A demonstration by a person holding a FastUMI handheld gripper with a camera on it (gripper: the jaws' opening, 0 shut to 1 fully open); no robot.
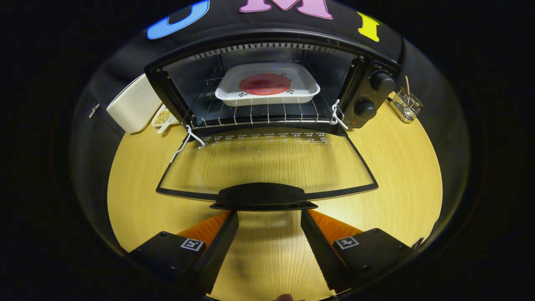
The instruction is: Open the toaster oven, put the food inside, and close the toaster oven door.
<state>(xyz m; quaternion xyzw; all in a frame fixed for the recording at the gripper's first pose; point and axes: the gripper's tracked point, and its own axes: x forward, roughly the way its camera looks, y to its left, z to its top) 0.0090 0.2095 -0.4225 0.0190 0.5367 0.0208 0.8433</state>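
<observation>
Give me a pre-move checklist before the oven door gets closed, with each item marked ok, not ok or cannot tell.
1. Food inside: the white dish with the red food sits on the wire rack in the toaster oven. Ok.
2. Dish clear of the door's swing: it sits back from the rack's front edge. Ok.
3. Door fully down, nothing lying on its glass. Ok.
4. Gripper open, nothing between its fingers. Ok.
5. Fingers lined up with the door handle: their tips are just under it, one on each side of its middle. Ok.
6. Fingers touching the handle: cannot tell.
</observation>
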